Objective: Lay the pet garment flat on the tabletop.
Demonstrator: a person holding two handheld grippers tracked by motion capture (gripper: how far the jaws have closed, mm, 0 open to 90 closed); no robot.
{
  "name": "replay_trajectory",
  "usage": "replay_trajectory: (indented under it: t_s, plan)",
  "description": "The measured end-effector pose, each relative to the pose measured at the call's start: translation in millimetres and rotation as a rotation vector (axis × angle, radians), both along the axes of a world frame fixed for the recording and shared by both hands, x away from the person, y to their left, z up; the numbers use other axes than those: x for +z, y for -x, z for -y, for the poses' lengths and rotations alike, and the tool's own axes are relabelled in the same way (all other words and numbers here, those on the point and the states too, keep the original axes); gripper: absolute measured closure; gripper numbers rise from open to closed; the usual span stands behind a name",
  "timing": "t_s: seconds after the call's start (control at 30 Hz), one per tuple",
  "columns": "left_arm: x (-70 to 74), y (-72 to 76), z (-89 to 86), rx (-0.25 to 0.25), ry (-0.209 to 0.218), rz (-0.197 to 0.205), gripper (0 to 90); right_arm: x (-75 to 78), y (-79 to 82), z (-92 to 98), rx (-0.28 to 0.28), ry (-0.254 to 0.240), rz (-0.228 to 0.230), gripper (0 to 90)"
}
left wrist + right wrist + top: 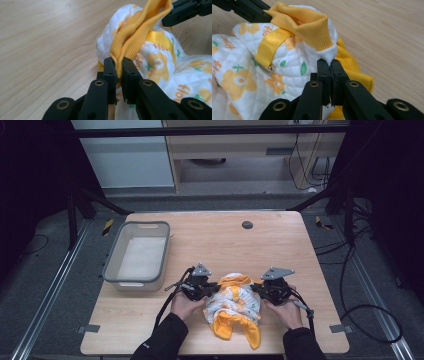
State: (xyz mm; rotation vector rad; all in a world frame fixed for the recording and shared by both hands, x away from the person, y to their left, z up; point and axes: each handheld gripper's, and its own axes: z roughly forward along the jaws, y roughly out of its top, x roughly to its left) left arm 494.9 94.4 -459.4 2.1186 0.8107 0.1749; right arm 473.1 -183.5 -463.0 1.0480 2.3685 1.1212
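High view: from above the person's edge of the table [210, 240], looking forward and down, far off; the garment [233, 307] lies near that edge.
Left gripper view: low, close up, facing the garment [160, 62] along its own jaws.
Right gripper view: equally close, facing the garment [274, 67] from the opposite side.
Shared: the garment (all three).

From my remote seat, the high view cut my forearms off at its bottom edge. The quilted garment [160, 62] ran off the right edge of the left gripper view, and its printed lettering [227, 41] stayed too partial to read.
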Motion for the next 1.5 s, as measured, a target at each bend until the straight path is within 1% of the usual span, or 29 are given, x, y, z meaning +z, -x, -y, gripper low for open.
replay_trajectory:
  t_s: [0.03, 0.07, 0.1, 0.17, 0.23, 0.43, 0.47, 0.53, 0.57, 0.6, 0.63, 0.7, 0.8, 0.9, 0.93, 0.97, 1.0, 1.03, 1.07, 1.1, 1.13, 1.27, 1.3, 1.33, 1.37, 1.4, 1.43, 1.47, 1.5]
  plan:
    - [7.2, 3.7, -4.1, 0.008, 0.017, 0.014, 83.3, 4.0, 2.8, -0.5, 0.000, -0.021, 0.009, 88.0]
    - [7.2, 3.7, -4.1, 0.008, 0.017, 0.014, 83.3, 4.0, 2.8, -0.5, 0.000, -0.021, 0.009, 88.0]
    - [13.9, 6.7, -7.9, 0.012, 0.029, 0.026, 83.3, 7.4, 4.9, -2.0, 0.001, -0.040, 0.019, 88.1]
    - [16.7, 8.0, -9.9, 0.017, 0.033, 0.033, 83.4, 9.2, 5.9, -3.2, 0.000, -0.048, 0.022, 88.1]
    - [22.9, 10.1, -13.1, 0.032, 0.028, 0.051, 83.4, 13.6, 7.1, -5.7, 0.006, -0.067, 0.036, 88.2]
    - [38.1, 15.1, -20.5, 0.055, 0.041, 0.094, 83.4, 24.9, 10.9, -13.7, 0.010, -0.099, 0.078, 88.4]
    - [41.8, 16.1, -21.6, 0.062, 0.041, 0.107, 83.4, 26.5, 11.1, -14.8, 0.010, -0.103, 0.086, 88.4]
    - [47.3, 17.3, -22.1, 0.069, 0.027, 0.133, 83.4, 30.3, 10.4, -17.2, 0.009, -0.113, 0.100, 88.3]
    - [53.5, 18.4, -22.0, 0.075, 0.019, 0.154, 83.4, 33.4, 9.8, -18.9, 0.005, -0.121, 0.113, 88.4]
    - [53.5, 18.4, -22.0, 0.075, 0.019, 0.154, 83.4, 33.4, 9.8, -18.9, 0.005, -0.121, 0.113, 88.4]
    - [57.5, 18.9, -22.1, 0.079, 0.015, 0.169, 83.5, 38.3, 9.9, -21.0, -0.003, -0.127, 0.130, 88.3]
    - [63.3, 19.1, -22.2, 0.085, 0.018, 0.182, 83.4, 39.9, 9.6, -21.2, -0.003, -0.133, 0.137, 88.4]
    - [71.0, 18.7, -22.0, 0.100, 0.023, 0.205, 83.4, 47.2, 7.6, -21.2, -0.025, -0.161, 0.159, 88.3]
    - [80.0, 16.7, -21.0, 0.127, 0.029, 0.241, 83.4, 53.5, 3.8, -23.4, -0.052, -0.184, 0.187, 88.3]
    - [80.0, 16.7, -21.0, 0.127, 0.029, 0.241, 83.4, 53.5, 3.8, -23.4, -0.052, -0.184, 0.187, 88.3]
    - [82.7, 15.4, -20.5, 0.140, 0.035, 0.256, 83.4, 55.8, 0.8, -25.0, -0.070, -0.198, 0.206, 88.3]
    - [83.8, 14.5, -20.3, 0.144, 0.041, 0.259, 83.4, 55.8, 0.8, -25.0, -0.070, -0.198, 0.206, 88.3]
    - [86.0, 11.6, -19.9, 0.153, 0.052, 0.271, 83.4, 57.0, -1.8, -26.3, -0.087, -0.211, 0.222, 88.3]
    - [86.0, 11.6, -19.9, 0.153, 0.052, 0.271, 83.4, 57.0, -1.8, -26.3, -0.087, -0.211, 0.222, 88.3]
    - [86.8, 9.2, -19.5, 0.162, 0.057, 0.274, 83.4, 57.8, -6.0, -27.9, -0.109, -0.223, 0.242, 88.3]
    - [86.9, 7.3, -19.0, 0.168, 0.063, 0.277, 83.4, 57.8, -6.0, -27.9, -0.109, -0.223, 0.242, 88.3]
    - [86.8, -4.5, -17.2, 0.203, 0.064, 0.284, 83.3, 57.2, -17.0, -31.0, -0.150, -0.241, 0.268, 88.2]
    - [85.8, -10.6, -15.3, 0.223, 0.069, 0.287, 83.3, 55.6, -24.8, -33.0, -0.173, -0.239, 0.272, 88.2]
    - [85.8, -10.6, -15.3, 0.223, 0.069, 0.287, 83.2, 55.6, -24.8, -33.0, -0.173, -0.239, 0.272, 88.2]
    - [83.5, -17.2, -13.3, 0.245, 0.068, 0.290, 83.1, 53.9, -32.9, -35.3, -0.194, -0.228, 0.279, 88.1]
    - [83.5, -17.2, -13.3, 0.245, 0.068, 0.290, 83.0, 53.9, -32.9, -35.3, -0.194, -0.228, 0.279, 88.1]
    - [80.1, -25.1, -11.1, 0.269, 0.063, 0.292, 82.8, 52.0, -40.9, -37.7, -0.215, -0.218, 0.285, 88.0]
    - [80.1, -25.1, -11.1, 0.269, 0.063, 0.292, 82.7, 52.0, -40.9, -37.7, -0.215, -0.218, 0.285, 88.0]
    - [78.5, -29.5, -10.1, 0.281, 0.062, 0.287, 82.1, 50.1, -48.7, -40.2, -0.241, -0.209, 0.282, 87.7]
